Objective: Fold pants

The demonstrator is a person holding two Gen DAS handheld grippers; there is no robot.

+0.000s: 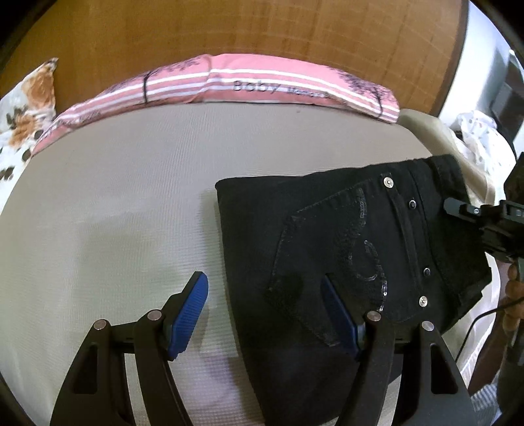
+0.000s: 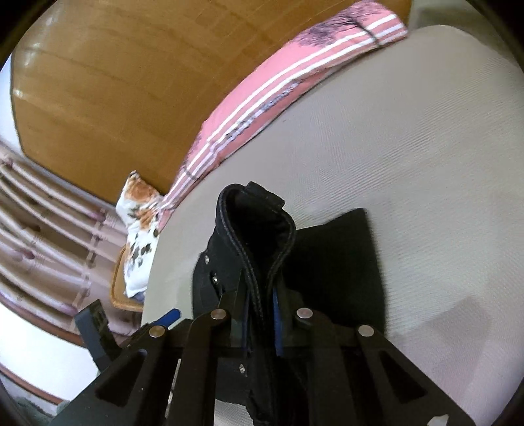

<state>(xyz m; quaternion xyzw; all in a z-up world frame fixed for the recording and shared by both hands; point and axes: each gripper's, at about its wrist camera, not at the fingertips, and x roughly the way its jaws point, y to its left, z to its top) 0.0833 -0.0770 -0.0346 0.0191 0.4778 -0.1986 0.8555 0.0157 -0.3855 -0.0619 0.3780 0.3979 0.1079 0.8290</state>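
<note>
Pants (image 1: 344, 236), black and folded into a thick block, are lying on the beige bed sheet (image 1: 114, 196), toward the side nearest the person. Their folded edge is running straight across the sheet, with a back pocket and small metal studs facing up.

Over that edge the left gripper (image 1: 265, 288) is hovering with its jaws standing wide apart: one blue pad (image 1: 188, 314) is sitting over bare sheet, the other over the pocket, and neither is pressing on the cloth.

On the other side the right gripper (image 2: 258, 314) is pinching the waistband end of the pants, its jaws drawn nearly together with the doubled, stitched edge standing up between them. In the right wrist view that end is rising off the bed in a curled loop, while the rest of the block is lying flat behind it.

Beyond the pants the sheet is stretching away bare and smooth as far as a pink striped pillow (image 1: 229, 82), which is lying along the wooden headboard (image 1: 229, 29). A flowered pillow (image 1: 26, 105) is sitting at the far corner, just past the end of the pink one. At the bed's near edge a hand (image 1: 514, 295) is showing, gripping the right gripper's handle, with a thin black cable (image 1: 471, 331) hanging beside it.
</note>
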